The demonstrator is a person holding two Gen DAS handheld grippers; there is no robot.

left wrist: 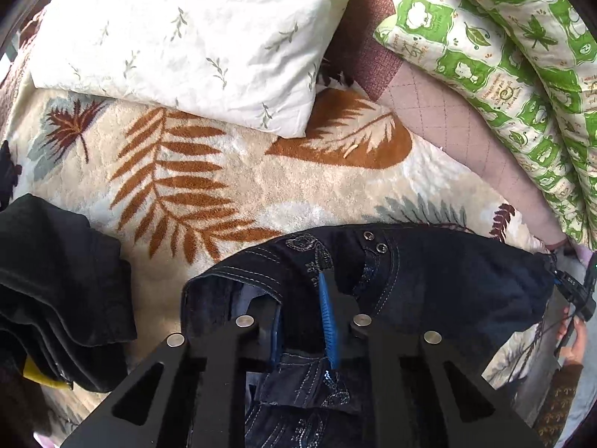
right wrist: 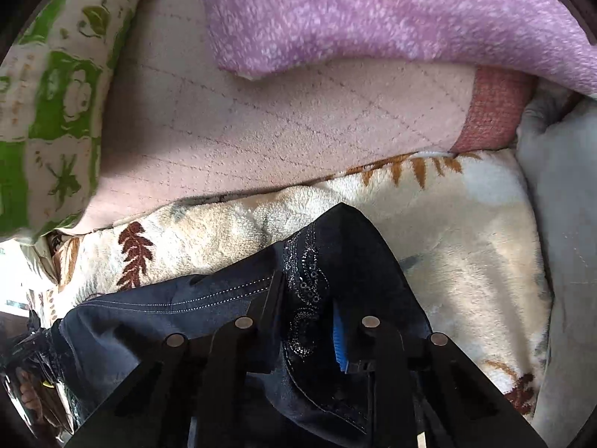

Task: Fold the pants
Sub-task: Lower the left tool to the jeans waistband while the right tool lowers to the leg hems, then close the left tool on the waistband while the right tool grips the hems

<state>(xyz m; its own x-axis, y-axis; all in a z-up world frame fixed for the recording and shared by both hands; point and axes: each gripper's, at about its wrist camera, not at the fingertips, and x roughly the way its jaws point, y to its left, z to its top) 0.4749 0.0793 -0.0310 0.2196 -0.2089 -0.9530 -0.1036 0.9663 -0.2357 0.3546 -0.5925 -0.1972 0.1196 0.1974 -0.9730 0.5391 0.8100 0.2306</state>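
Now you have both claws pinched onto the waistband of the dark jeans [left wrist: 429, 283], which lie on the leaf-print blanket [left wrist: 224, 186] just in front of the white pillow [left wrist: 186, 37]. Your left claw [left wrist: 302, 321] is nearly closed, its blue pads squeezing a fold of denim beside the two metal snaps [left wrist: 375, 242]. Your right claw [right wrist: 309, 321] is closed down as well, clamped over the embroidered, sequinned strip of the jeans [right wrist: 306, 291].

Judging by the thick seams and heavy stitching, this cloth will feel weighty and fairly stiff for fabric, yet it will still sag and drape between your two grips. The waistband is the sound place to hold: several layers, firm, unlikely to slip out of the pads. The sequinned trim looks more delicate, so I would not drag on it.

The left view alone shows the pillow, another black garment [left wrist: 56, 272] heaped well to the pillow's near left, and your other hand [left wrist: 571, 339] at the far end of the waistband. The right view alone shows the pink fleecy throw [right wrist: 373, 18] beyond the quilted cover [right wrist: 261, 130], which the pillow's side never reveals.
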